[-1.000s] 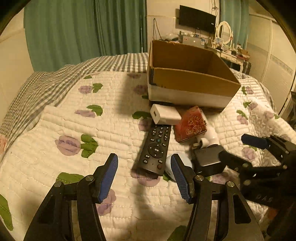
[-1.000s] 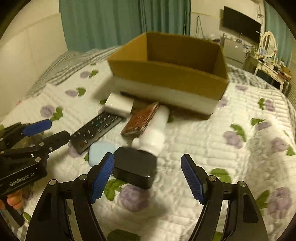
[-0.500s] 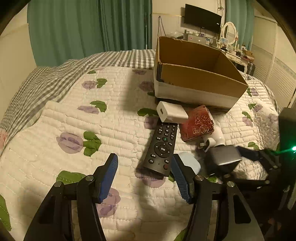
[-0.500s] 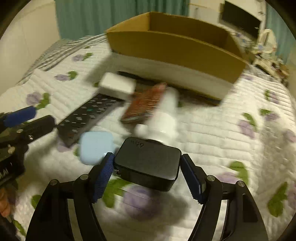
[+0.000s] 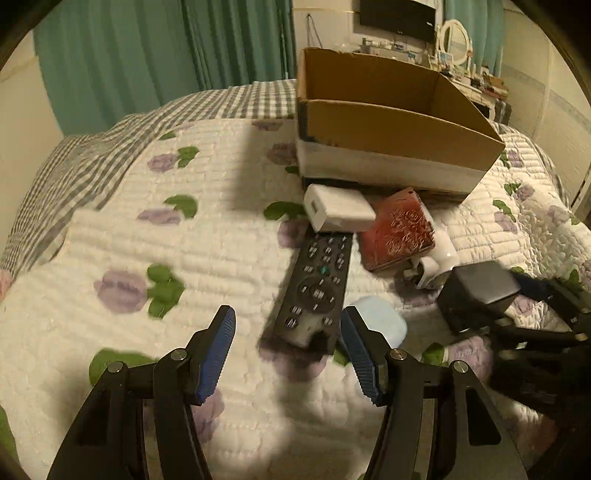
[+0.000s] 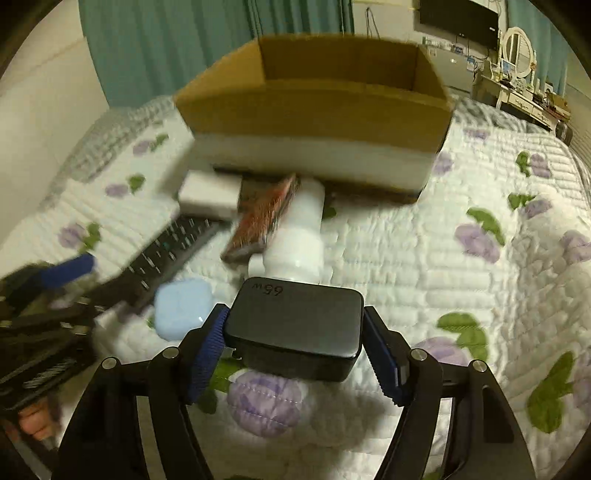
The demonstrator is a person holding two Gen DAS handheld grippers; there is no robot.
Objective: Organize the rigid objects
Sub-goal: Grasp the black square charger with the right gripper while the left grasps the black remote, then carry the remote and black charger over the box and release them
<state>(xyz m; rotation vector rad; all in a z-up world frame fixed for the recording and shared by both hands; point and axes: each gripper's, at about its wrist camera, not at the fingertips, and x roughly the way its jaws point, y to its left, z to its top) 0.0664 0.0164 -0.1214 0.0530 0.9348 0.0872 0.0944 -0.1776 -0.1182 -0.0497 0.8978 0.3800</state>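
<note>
Black charger point(image 6: 295, 328) is pinched between the right gripper's point(image 6: 295, 354) fingers point(image 6: 207, 350).

This is a bedroom in a home. A bed with a white quilt point(image 5: 207, 258) fills most of the view; the quilt has purple flowers and green leaves. A gray checked blanket point(image 5: 110, 147) lies at 10 o'clock. Green curtains point(image 5: 166, 55) hang at 12 o'clock. At 1 o'clock a black TV point(image 5: 397, 16) is on the wall, and a round mirror point(image 6: 519, 50) stands on a white dresser point(image 6: 524, 101).
</note>
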